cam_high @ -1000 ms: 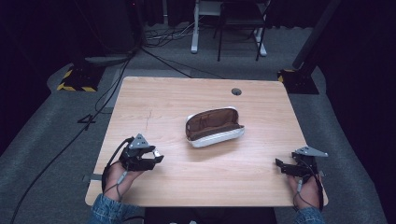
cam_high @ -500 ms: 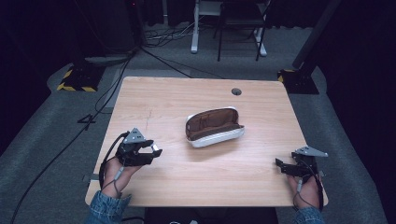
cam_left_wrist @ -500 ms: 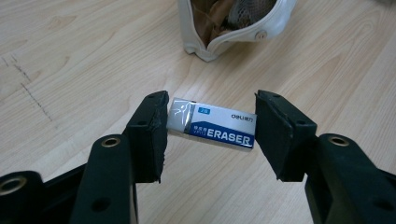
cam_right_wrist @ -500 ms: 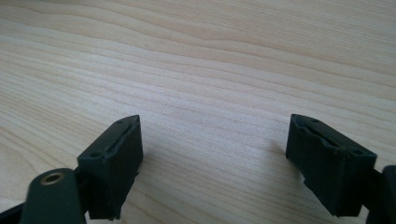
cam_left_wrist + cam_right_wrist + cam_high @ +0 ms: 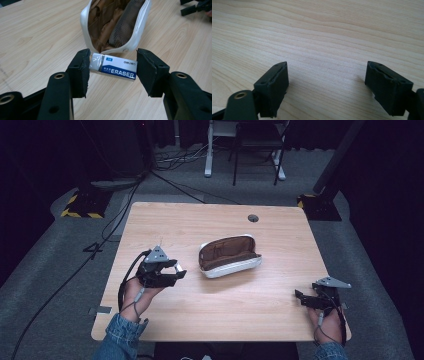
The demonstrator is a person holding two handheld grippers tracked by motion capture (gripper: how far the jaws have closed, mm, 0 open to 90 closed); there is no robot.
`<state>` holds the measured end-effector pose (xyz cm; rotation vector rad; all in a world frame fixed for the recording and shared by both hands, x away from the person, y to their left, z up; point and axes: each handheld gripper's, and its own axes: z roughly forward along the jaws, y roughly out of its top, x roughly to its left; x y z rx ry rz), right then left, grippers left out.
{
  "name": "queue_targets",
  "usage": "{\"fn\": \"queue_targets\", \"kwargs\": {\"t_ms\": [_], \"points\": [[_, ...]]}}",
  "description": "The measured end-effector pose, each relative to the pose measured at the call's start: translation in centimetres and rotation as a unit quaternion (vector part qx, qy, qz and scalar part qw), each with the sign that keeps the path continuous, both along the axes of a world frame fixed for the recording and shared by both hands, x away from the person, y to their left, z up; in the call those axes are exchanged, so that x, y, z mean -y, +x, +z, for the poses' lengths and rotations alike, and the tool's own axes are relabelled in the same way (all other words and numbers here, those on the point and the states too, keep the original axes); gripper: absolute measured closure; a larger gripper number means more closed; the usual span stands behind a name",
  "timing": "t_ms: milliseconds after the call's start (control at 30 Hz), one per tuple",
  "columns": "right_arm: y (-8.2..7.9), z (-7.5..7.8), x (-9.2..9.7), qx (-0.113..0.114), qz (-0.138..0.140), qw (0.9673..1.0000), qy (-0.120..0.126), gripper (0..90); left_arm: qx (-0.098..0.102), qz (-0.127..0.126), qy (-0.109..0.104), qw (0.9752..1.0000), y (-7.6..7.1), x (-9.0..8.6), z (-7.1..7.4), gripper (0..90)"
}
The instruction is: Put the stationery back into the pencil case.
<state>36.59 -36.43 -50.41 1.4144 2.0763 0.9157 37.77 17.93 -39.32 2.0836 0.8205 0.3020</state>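
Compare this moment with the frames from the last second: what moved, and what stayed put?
The left gripper drifted slightly back toward the person at the half-second mark, then returned toward the pencil case. It carries the eraser between its jaws, one end against a pad and a thin gap at the other. The right gripper, open over bare table, and the open case stayed as they were.

So on the worktop (image 5: 220, 310) there's one open pouch (image 5: 229, 256) dead center, one eraser (image 5: 113, 67) around 8 o'clock, plus two grippers: left (image 5: 170, 272), right (image 5: 300, 297).
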Motion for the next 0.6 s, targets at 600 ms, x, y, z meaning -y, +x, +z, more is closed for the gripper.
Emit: {"fn": "queue_targets", "kwargs": {"t_ms": [600], "points": [[0.0, 0.0, -0.1, 0.000, -0.002, 1.0000, 0.001, 19.7, 0.009, -0.028, -0.015, 0.9995, 3.5, 4.6, 1.7, 46.0]]}}
